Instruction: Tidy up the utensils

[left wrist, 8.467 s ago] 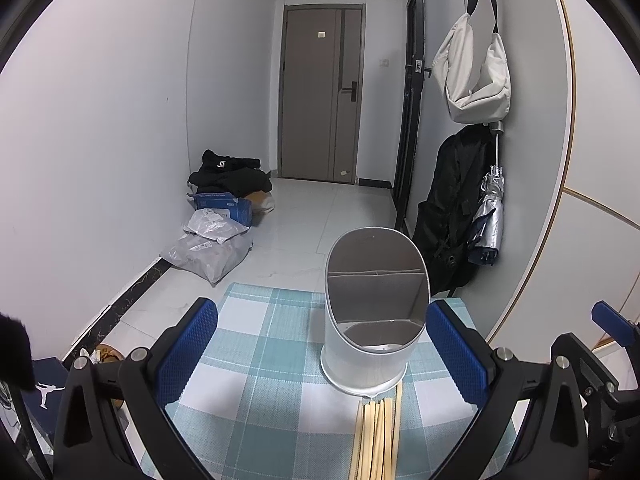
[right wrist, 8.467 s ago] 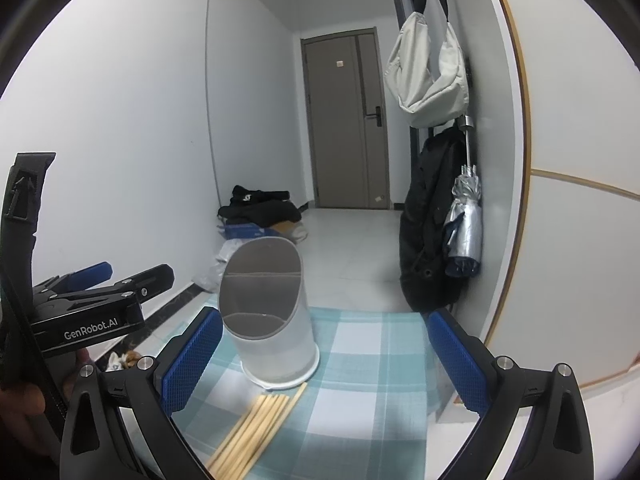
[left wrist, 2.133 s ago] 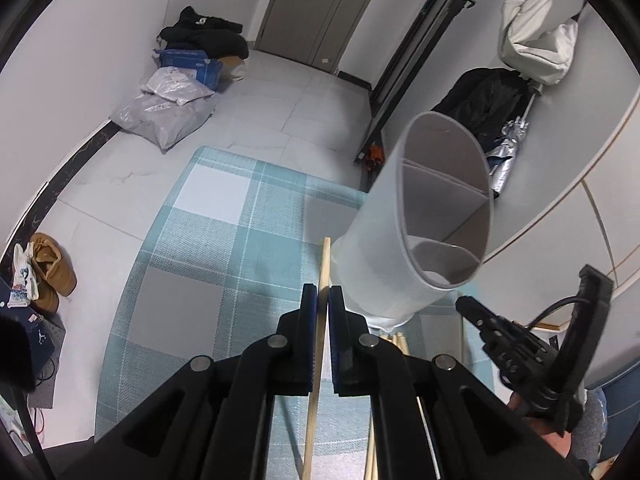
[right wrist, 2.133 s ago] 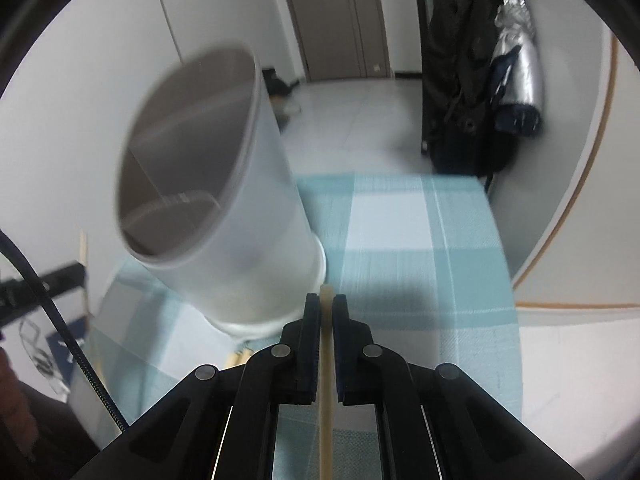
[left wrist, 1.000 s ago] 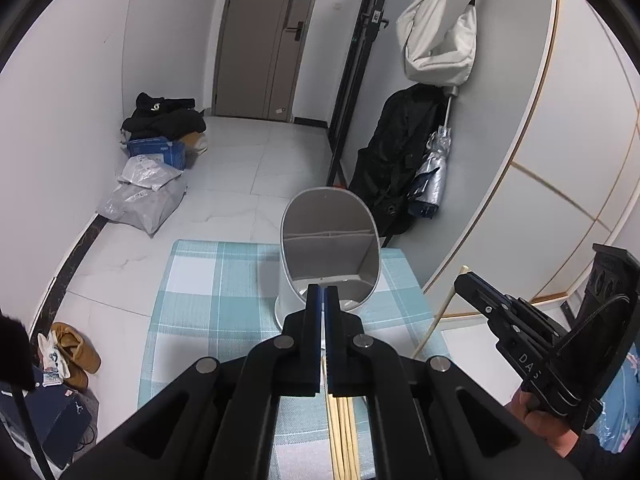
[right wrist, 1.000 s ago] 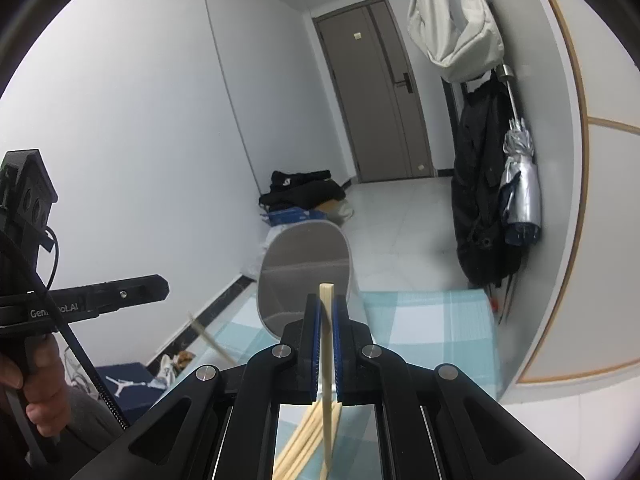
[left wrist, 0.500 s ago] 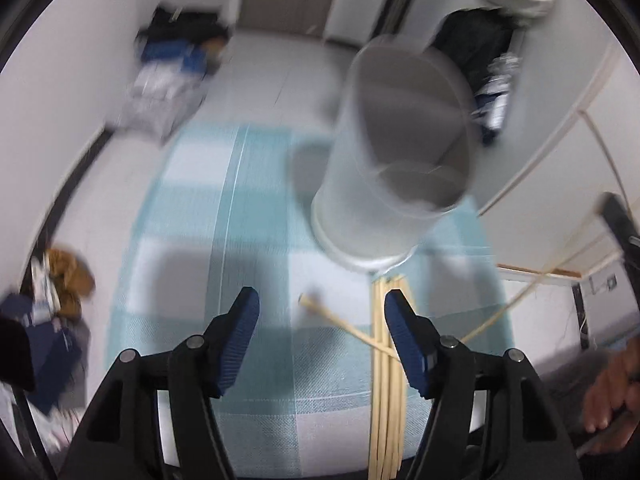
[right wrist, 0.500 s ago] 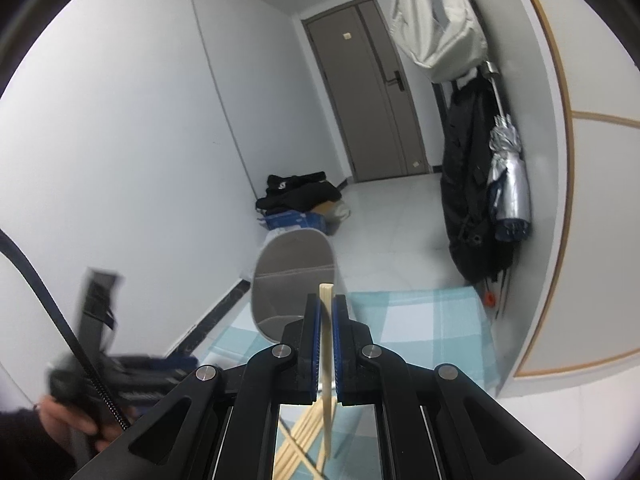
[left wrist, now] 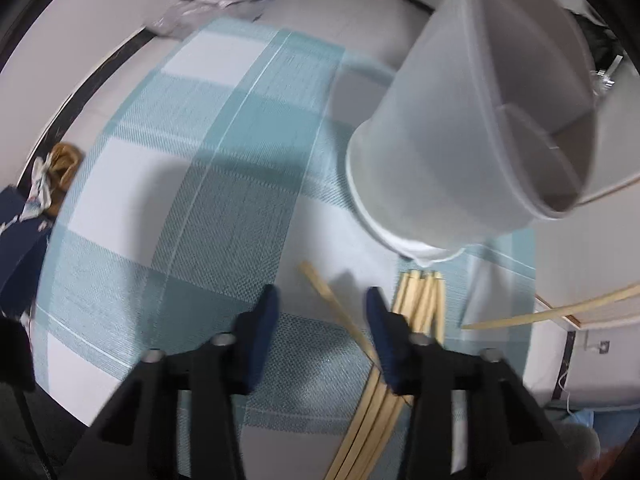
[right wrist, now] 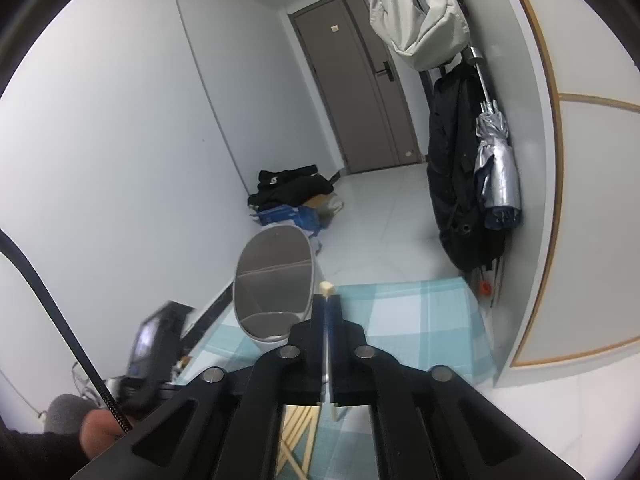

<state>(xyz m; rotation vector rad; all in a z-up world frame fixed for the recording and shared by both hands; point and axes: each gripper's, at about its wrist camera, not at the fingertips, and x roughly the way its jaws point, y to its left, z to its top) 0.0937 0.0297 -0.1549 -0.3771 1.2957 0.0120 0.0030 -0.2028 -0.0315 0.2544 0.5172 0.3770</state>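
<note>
A: What is the left gripper [left wrist: 322, 300] doing?

B: Its blue-padded jaws stand apart with nothing between them, low over the teal-and-white checked tablecloth [left wrist: 168, 184]. A single loose chopstick [left wrist: 336, 304] lies slanted on the cloth, passing between the two fingers and untouched by either.

A: And the rest of the chopsticks?

B: A bundle of wooden chopsticks [left wrist: 416, 308] lies just right of that gripper, tips pointing at the base of the white utensil holder [left wrist: 460, 128]. The holder stands upright at the far right of the cloth, its divided compartments looking empty as far as they can be seen.

A: The right gripper [right wrist: 327, 312]?

B: Clamped on one held chopstick [right wrist: 326, 289], whose squared tip pokes up past the fingertips. In the left wrist view that stick [left wrist: 552, 306] enters from the right edge, hanging above the cloth's right border.

A: Where is it relative to the holder?

B: From the right wrist camera, the holder [right wrist: 276, 280] sits just left of the gripped tip, on the cloth's left side [right wrist: 420, 316]. More chopsticks [right wrist: 298, 432] show below the jaws.
</note>
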